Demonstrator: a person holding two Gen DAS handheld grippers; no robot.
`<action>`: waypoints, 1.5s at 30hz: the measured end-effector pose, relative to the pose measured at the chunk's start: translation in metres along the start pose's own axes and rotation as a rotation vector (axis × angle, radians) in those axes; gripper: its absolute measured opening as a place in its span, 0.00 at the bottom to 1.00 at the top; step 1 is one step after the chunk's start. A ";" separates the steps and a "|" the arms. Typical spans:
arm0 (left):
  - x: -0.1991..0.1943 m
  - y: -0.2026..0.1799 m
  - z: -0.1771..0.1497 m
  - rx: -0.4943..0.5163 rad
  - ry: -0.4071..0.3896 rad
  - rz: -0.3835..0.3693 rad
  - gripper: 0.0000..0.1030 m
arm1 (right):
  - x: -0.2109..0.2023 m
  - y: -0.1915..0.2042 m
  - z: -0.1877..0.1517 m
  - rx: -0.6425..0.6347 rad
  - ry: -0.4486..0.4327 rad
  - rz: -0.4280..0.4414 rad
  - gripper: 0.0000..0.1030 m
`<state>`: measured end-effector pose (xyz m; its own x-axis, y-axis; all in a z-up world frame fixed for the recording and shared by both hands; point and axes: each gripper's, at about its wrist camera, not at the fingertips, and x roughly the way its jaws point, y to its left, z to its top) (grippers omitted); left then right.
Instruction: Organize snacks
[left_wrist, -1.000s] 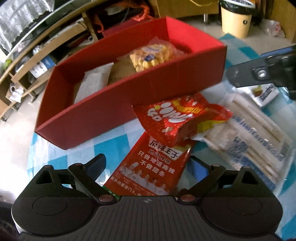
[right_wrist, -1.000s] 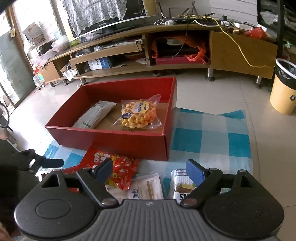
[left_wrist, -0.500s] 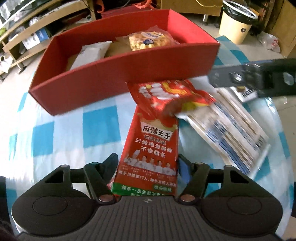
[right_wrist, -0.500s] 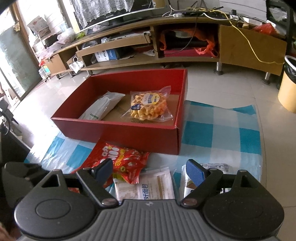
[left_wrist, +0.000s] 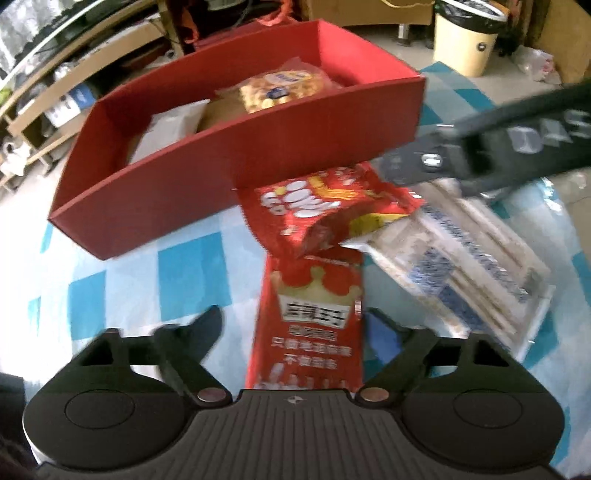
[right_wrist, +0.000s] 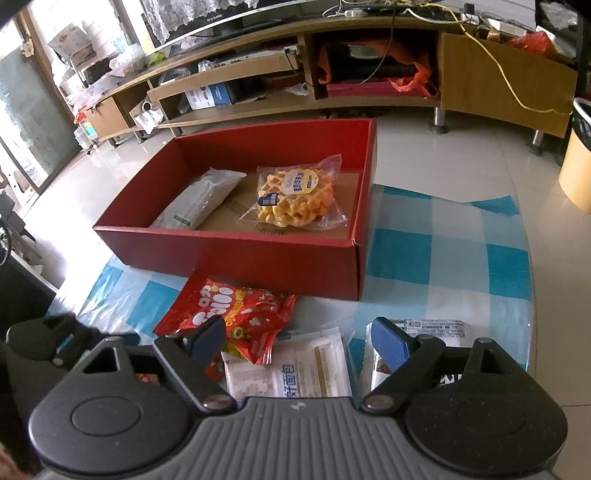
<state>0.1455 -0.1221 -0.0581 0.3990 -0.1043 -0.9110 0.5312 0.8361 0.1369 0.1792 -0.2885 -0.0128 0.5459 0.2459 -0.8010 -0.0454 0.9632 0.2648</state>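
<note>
A red box (left_wrist: 236, 162) (right_wrist: 236, 254) on the blue-checked cloth holds a waffle packet (right_wrist: 295, 195) and a white packet (right_wrist: 199, 199). In front of it lie a red snack bag (left_wrist: 325, 206) (right_wrist: 229, 306), a long red packet (left_wrist: 310, 332) and a white bread packet (left_wrist: 461, 266) (right_wrist: 291, 369). My left gripper (left_wrist: 293, 323) straddles the long red packet with its jaws opening; the left finger stands clear of it. My right gripper (right_wrist: 299, 332) hangs open above the bread packet and a small carton (right_wrist: 424, 328), holding nothing.
The checked cloth (right_wrist: 443, 258) covers a round table whose edge curves at the right. Beyond stand a beige bin (left_wrist: 465, 37) and a long wooden TV cabinet (right_wrist: 332, 74) on a tiled floor. The right gripper's body (left_wrist: 498, 147) crosses the left wrist view.
The left jaws closed in from wide to the long red packet's edges, then widened a little, with the left finger now off it. The right gripper stayed open and barely moved.
</note>
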 end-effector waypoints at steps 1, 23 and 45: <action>-0.003 0.001 0.000 -0.015 0.006 -0.027 0.62 | 0.002 0.000 0.002 0.003 0.002 0.000 0.83; -0.029 0.054 -0.015 -0.228 -0.002 -0.100 0.82 | 0.031 0.006 0.008 0.259 0.210 0.491 0.86; -0.048 0.122 -0.049 -0.427 0.025 -0.198 0.84 | 0.094 0.091 0.017 -0.536 0.263 0.193 1.00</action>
<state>0.1546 0.0113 -0.0163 0.3003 -0.2755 -0.9132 0.2381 0.9487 -0.2079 0.2406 -0.1799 -0.0553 0.2646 0.3739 -0.8889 -0.5734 0.8021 0.1667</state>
